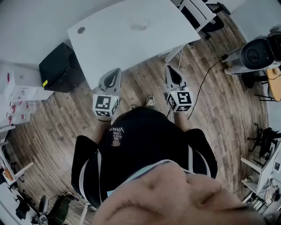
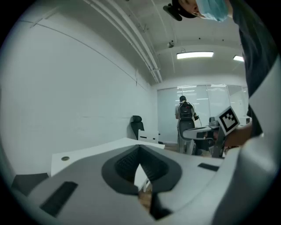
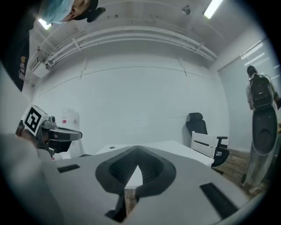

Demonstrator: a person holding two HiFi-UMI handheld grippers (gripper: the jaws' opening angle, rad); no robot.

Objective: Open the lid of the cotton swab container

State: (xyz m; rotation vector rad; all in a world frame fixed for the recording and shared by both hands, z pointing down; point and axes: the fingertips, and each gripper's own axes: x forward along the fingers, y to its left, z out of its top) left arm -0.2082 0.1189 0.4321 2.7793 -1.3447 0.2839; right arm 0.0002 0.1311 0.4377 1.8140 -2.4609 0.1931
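A white table [image 1: 109, 41] stands ahead of me across a strip of wooden floor. On its far part lies a faint, pale roundish thing [image 1: 140, 25]; what it is cannot be told. I see no cotton swab container clearly in any view. My left gripper [image 1: 115, 71] and right gripper [image 1: 170, 68] are held level in front of my chest, short of the table's near edge. In the left gripper view the left gripper [image 2: 139, 151] is shut with nothing in it. The right gripper [image 3: 137, 154] is shut and empty too, pointing at the table [image 3: 175, 147].
A black box [image 1: 61, 68] sits on the floor at the table's left end, with white boxes [image 1: 19, 88] beyond it. A white chair [image 1: 199, 13] and a black office chair [image 3: 195, 125] stand at the right end. Equipment [image 1: 259, 52] with a cable stands right. Another person [image 2: 184, 110] stands far off.
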